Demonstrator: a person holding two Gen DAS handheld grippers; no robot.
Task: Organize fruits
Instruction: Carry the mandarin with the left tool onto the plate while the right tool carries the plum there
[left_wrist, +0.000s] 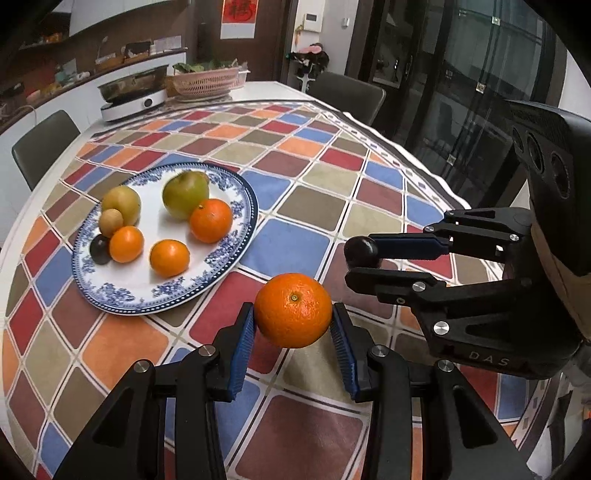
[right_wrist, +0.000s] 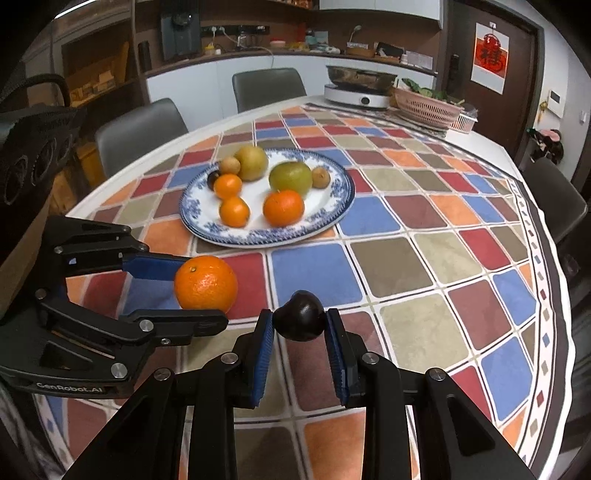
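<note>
My left gripper (left_wrist: 293, 325) is shut on an orange (left_wrist: 293, 310) and holds it above the checked tablecloth; the gripper (right_wrist: 195, 288) and orange (right_wrist: 205, 283) also show at the left of the right wrist view. My right gripper (right_wrist: 300, 334) is shut on a dark plum (right_wrist: 300, 315); it also shows in the left wrist view (left_wrist: 360, 258), holding the plum (left_wrist: 361, 251) to the right of the orange. A blue-and-white plate (left_wrist: 110, 291) (right_wrist: 325, 218) ahead holds several fruits: oranges, two green-yellow pears, small brown fruits and a dark plum.
At the table's far end stand an electric cooker (right_wrist: 360, 90) with a steel pot and a pink basket (right_wrist: 428, 107) of greens. Grey chairs (right_wrist: 140, 129) ring the table. The cloth's right edge (right_wrist: 554, 295) drops off near a chair.
</note>
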